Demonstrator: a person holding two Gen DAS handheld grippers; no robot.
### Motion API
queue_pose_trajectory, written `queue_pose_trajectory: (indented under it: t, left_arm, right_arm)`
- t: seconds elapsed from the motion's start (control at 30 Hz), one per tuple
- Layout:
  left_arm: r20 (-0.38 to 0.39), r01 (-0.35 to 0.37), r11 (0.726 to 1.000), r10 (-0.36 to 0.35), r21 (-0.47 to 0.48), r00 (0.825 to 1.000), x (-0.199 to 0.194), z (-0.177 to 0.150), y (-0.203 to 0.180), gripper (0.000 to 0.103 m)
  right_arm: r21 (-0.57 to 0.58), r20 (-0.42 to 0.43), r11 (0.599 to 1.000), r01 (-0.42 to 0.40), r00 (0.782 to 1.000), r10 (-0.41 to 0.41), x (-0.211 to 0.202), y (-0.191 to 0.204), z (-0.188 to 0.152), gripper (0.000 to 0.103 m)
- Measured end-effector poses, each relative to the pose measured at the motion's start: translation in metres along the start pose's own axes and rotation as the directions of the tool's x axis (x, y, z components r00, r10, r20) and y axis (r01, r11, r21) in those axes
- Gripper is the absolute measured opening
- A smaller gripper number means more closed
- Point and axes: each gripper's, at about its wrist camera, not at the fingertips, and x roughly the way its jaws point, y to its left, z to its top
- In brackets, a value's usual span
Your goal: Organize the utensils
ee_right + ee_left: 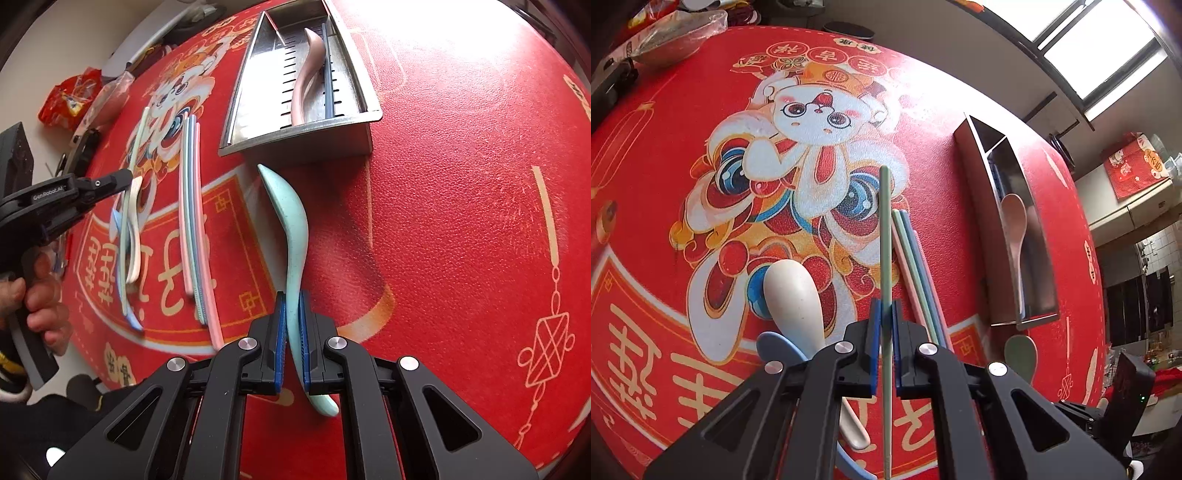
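Note:
My left gripper (885, 314) is shut on a pale green chopstick (885, 236) and holds it above the red table mat. Below it lie a cream spoon (796, 299) and a blue spoon (779, 345). Several pink, green and blue chopsticks (916, 273) lie just to the right. My right gripper (291, 306) is shut on the handle of a light green spoon (290, 225), bowl pointing toward the steel utensil tray (295, 142). The tray holds a pink spoon (306, 70) and a dark blue chopstick (327, 70). The tray (979, 206) also shows in the left wrist view.
The red printed mat (461, 184) covers the round table. A snack bag (70, 99) and a plastic-wrapped bowl (676, 37) sit at the far edge. A dark device (613, 79) lies at the left edge. The person's hand (40, 295) holds the left gripper handle.

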Motion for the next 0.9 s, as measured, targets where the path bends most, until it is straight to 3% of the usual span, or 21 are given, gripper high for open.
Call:
queue_pose_trajectory:
  t: [0.27,0.47,0.67,0.9]
  left_arm:
    - [0.022,0.036,0.999,-0.036,0.019,0.999,-0.016,0.005,-0.015,0.006]
    - [0.019,0.057,0.998,-0.058,0.02,0.998,-0.016,0.014,-0.029,0.006]
    - [0.023,0.096,0.994,-0.097,0.044,0.995,-0.006,0.029,-0.067,0.006]
    - [0.05,0.113,0.992,-0.116,0.052,0.992,0.023,0.054,-0.118,0.006]
  right_arm:
    - [0.004,0.033,0.999,-0.049,0.998,0.049,-0.016,0.003,0.001,0.007]
    - [0.044,0.103,0.995,-0.093,0.991,0.088,-0.042,-0.004,0.008,0.007]
    - [0.071,0.159,0.992,-0.104,0.983,0.092,-0.063,-0.02,0.022,0.007]
    - [0.076,0.163,0.992,-0.1,0.983,0.087,-0.073,-0.047,0.038,0.007]
